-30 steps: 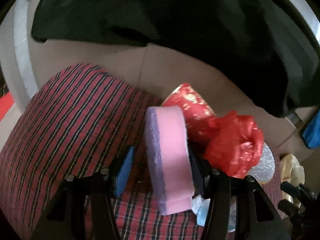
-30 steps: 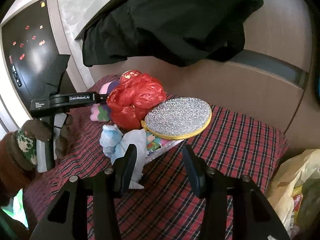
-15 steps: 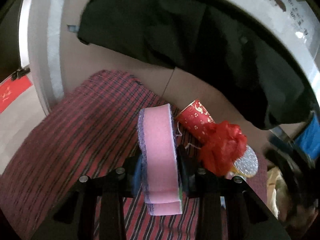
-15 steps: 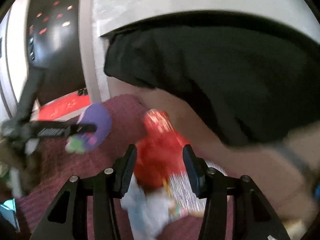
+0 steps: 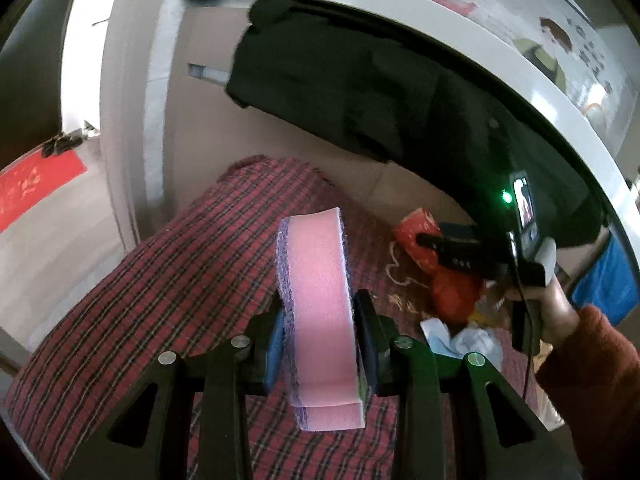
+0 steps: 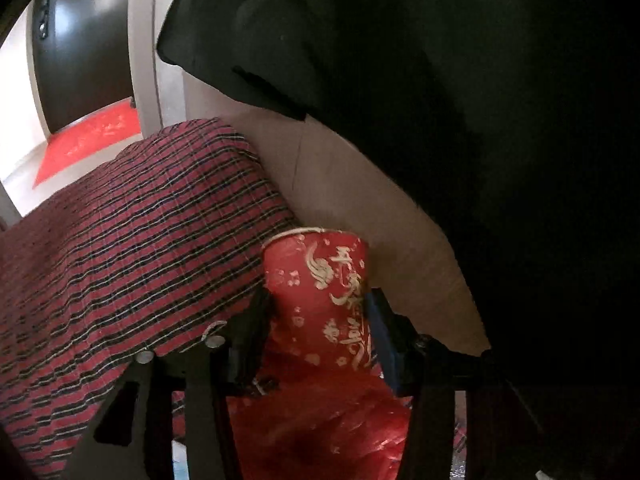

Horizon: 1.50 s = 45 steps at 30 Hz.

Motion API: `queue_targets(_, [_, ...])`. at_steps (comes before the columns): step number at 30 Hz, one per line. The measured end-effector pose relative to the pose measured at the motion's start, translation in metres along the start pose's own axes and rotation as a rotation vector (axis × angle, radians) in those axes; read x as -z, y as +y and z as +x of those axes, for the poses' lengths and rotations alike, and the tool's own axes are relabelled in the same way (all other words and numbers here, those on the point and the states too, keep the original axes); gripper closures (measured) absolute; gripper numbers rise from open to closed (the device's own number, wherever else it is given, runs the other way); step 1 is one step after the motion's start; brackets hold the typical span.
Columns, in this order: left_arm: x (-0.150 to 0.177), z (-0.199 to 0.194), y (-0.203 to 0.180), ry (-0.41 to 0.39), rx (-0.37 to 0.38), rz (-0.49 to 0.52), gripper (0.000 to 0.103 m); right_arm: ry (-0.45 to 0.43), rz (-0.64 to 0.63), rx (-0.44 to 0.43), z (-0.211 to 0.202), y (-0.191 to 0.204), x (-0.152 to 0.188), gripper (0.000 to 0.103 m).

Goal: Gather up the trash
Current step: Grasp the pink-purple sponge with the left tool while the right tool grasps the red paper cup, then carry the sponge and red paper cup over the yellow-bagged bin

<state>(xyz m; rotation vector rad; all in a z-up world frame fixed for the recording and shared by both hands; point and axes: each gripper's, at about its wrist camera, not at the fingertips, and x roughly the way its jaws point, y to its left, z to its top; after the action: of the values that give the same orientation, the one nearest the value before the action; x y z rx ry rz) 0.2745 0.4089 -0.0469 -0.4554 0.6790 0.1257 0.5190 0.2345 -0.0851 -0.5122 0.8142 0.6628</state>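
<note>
My left gripper (image 5: pixel 320 320) is shut on a pink sponge with a purple scouring side (image 5: pixel 316 280) and holds it upright above the plaid cushion (image 5: pixel 180 280). A red paper cup with gold characters (image 6: pixel 320 280) lies on its side against the beige sofa back. My right gripper (image 6: pixel 318 304) straddles this cup with a finger on each side, and its jaws are opening. Below the cup a red plastic bag (image 6: pixel 320 432) fills the space between the fingers. In the left wrist view the right gripper (image 5: pixel 460 252) reaches over the cup (image 5: pixel 416 228), the red bag (image 5: pixel 456 296) and crumpled tissue (image 5: pixel 464 336).
A black garment (image 5: pixel 360 92) hangs over the beige sofa back (image 6: pixel 360 208), close above the cup. The person's hand and reddish sleeve (image 5: pixel 592 360) come in from the right. A blue cloth (image 5: pixel 608 280) is at the far right, a red floor mat (image 6: pixel 88 140) to the left.
My left gripper shut on the sponge and lifted it away from the pile. My right gripper swung left from the tissue and silver disc onto the red cup.
</note>
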Motion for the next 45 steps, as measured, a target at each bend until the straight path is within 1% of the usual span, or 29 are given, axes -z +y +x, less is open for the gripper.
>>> queue_targets(3, [-0.002,0.004,0.001,-0.001,0.007,-0.015,0.070,0.013,0.045,-0.014,0.003,-0.004,-0.001,0.053])
queue_targets(6, [-0.001,0.005,-0.005,-0.010,0.012,-0.010,0.070,0.021,0.026,0.023,0.000,0.003,-0.001,0.055])
queue_targets(7, [0.000,0.003,-0.009,-0.015,0.014,-0.007,0.070,0.007,0.011,0.033,-0.006,0.007,0.000,0.056])
queue_targets(9, [0.001,-0.001,-0.015,-0.028,0.010,0.001,0.070,-0.066,-0.008,0.032,-0.026,0.011,0.004,0.057])
queue_targets(13, [0.001,-0.013,-0.034,-0.056,0.007,0.021,0.070,-0.232,0.026,0.001,-0.090,0.016,0.012,0.057])
queue_targets(16, [0.001,-0.026,-0.055,-0.090,0.017,0.045,0.070,-0.302,0.058,-0.025,-0.131,0.014,0.022,0.057])
queue_targets(18, [0.003,-0.035,-0.073,-0.120,0.022,0.071,0.070,-0.342,0.079,-0.025,-0.158,0.011,0.032,0.057])
queue_targets(24, [0.006,-0.064,-0.133,-0.222,0.043,0.160,0.070,-0.458,0.166,-0.014,-0.237,-0.007,0.078,0.057])
queue_targets(28, [0.016,-0.079,-0.177,-0.275,0.056,0.233,0.070,-0.505,0.214,0.007,-0.284,-0.021,0.113,0.057])
queue_targets(31, [0.028,-0.085,-0.210,-0.296,0.068,0.277,0.070,-0.535,0.239,0.036,-0.305,-0.033,0.143,0.057])
queue_targets(35, [0.045,-0.090,-0.254,-0.308,0.099,0.328,0.070,-0.550,0.272,0.067,-0.329,-0.049,0.177,0.057])
queue_targets(40, [0.063,-0.094,-0.302,-0.327,0.136,0.378,0.070,-0.580,0.310,0.152,-0.357,-0.073,0.220,0.057])
queue_targets(45, [0.084,-0.095,-0.352,-0.342,0.178,0.429,0.070,-0.589,0.353,0.223,-0.381,-0.097,0.261,0.057])
